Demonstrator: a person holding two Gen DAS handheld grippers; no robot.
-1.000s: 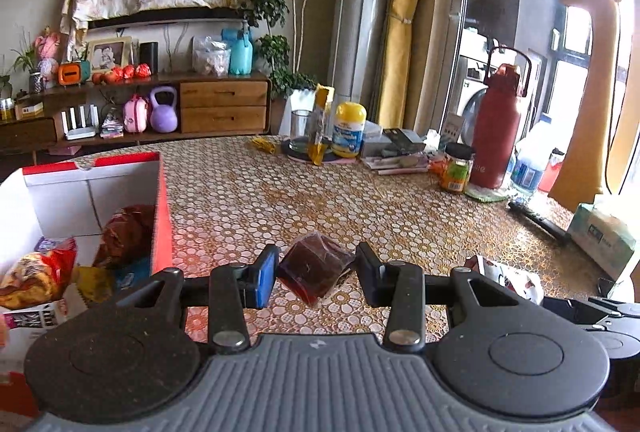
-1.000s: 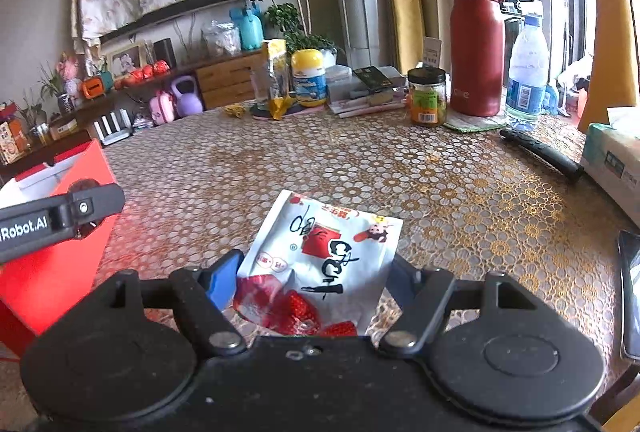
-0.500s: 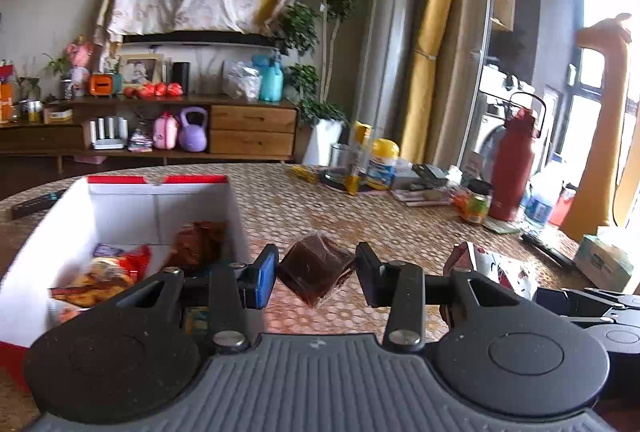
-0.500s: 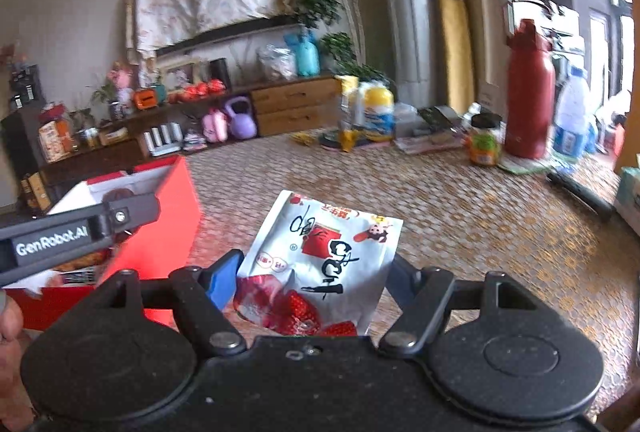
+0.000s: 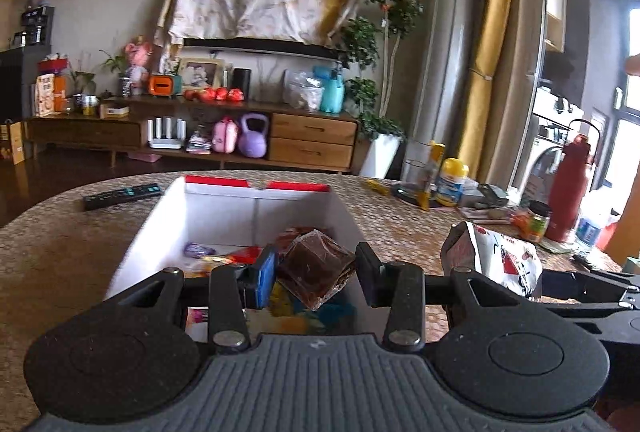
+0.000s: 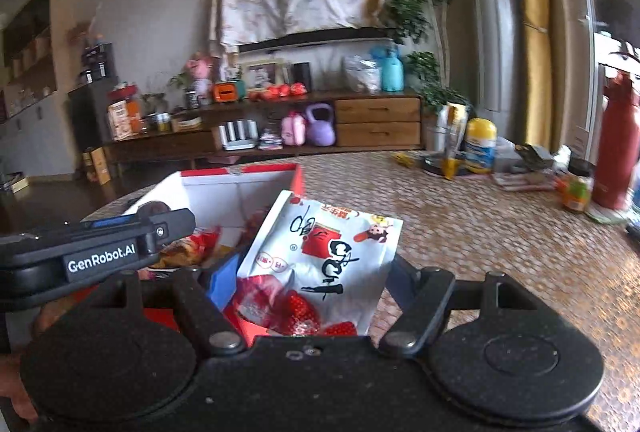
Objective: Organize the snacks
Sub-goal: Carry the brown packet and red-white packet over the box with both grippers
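Observation:
My left gripper (image 5: 316,272) is shut on a dark brown wrapped snack (image 5: 314,266) and holds it above the open red-and-white box (image 5: 224,208), which has several snack packets inside. My right gripper (image 6: 310,282) is shut on a white snack bag with red print (image 6: 328,248), held up at the box's (image 6: 236,188) right side. In the left wrist view that white bag (image 5: 500,256) and the right gripper's body show at the right. In the right wrist view the left gripper's arm (image 6: 100,256) crosses at the left, over the box.
A black remote (image 5: 120,194) lies on the patterned table (image 5: 408,228) left of the box. At the far right stand a red flask (image 5: 568,188), a jar (image 5: 538,222), a yellow-capped bottle (image 5: 452,182) and a glass. A wooden sideboard lines the back wall.
Both grippers have swung left with their snacks. The box, at the far left a second ago, now lies straight under the left gripper and just ahead of the right one.

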